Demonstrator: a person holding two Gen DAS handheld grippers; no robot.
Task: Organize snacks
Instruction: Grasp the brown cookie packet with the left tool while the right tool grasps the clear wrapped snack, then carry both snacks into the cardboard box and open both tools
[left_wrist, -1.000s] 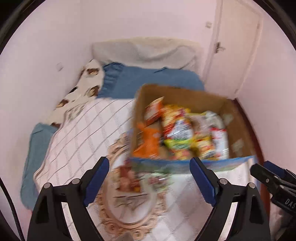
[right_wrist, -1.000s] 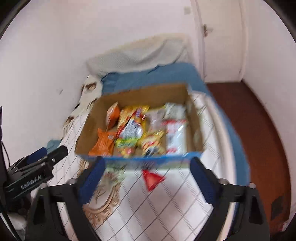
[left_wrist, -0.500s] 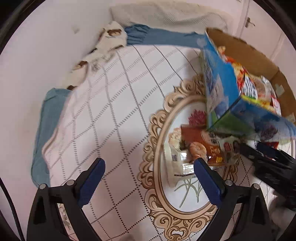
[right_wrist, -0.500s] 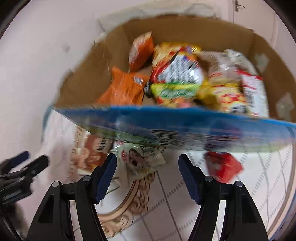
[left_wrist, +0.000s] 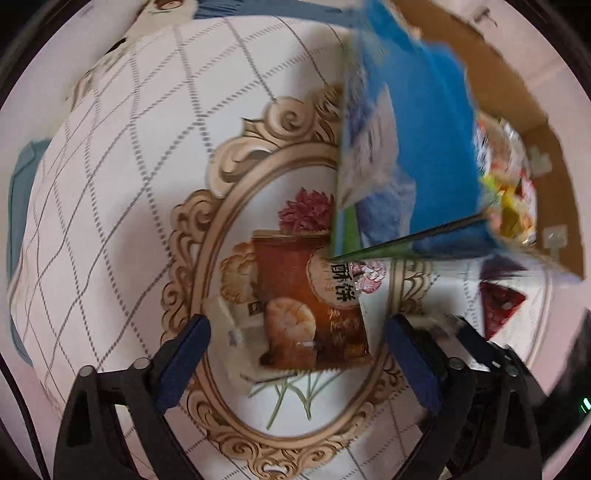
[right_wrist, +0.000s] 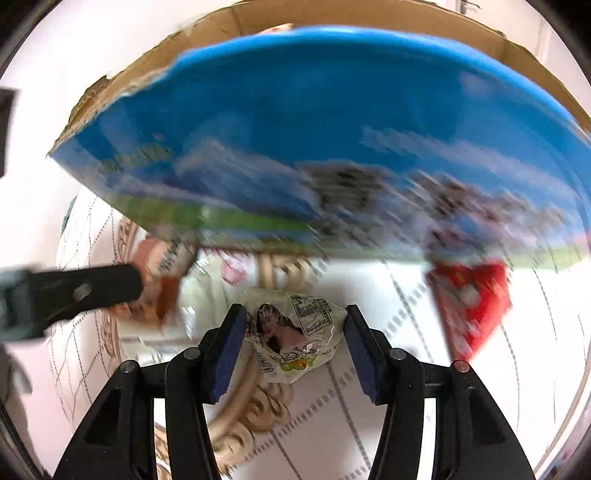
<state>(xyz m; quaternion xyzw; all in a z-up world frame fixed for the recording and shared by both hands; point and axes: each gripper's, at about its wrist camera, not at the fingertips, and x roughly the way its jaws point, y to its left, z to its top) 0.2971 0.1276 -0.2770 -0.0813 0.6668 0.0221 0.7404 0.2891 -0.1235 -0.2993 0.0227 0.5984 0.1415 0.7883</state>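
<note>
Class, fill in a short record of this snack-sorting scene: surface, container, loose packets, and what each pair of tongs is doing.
surface: white quilted bedspread with an ornate oval frame print
container: cardboard box with a blue printed side, snacks inside, standing on the bed
loose packets: brown biscuit packet; pale packet with a portrait; red packet
left tongs: jaws closing, brown biscuit packet between them, pads not yet pressing
right tongs: jaws closing around the pale packet, pads not clearly pressing

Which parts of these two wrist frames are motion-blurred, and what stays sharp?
Left wrist view: the box smears, the brown snack pack reads fairly sharp. Right wrist view: the box and red packet streak, the pale packet stays crisp; both views bend toward the rim.
</note>
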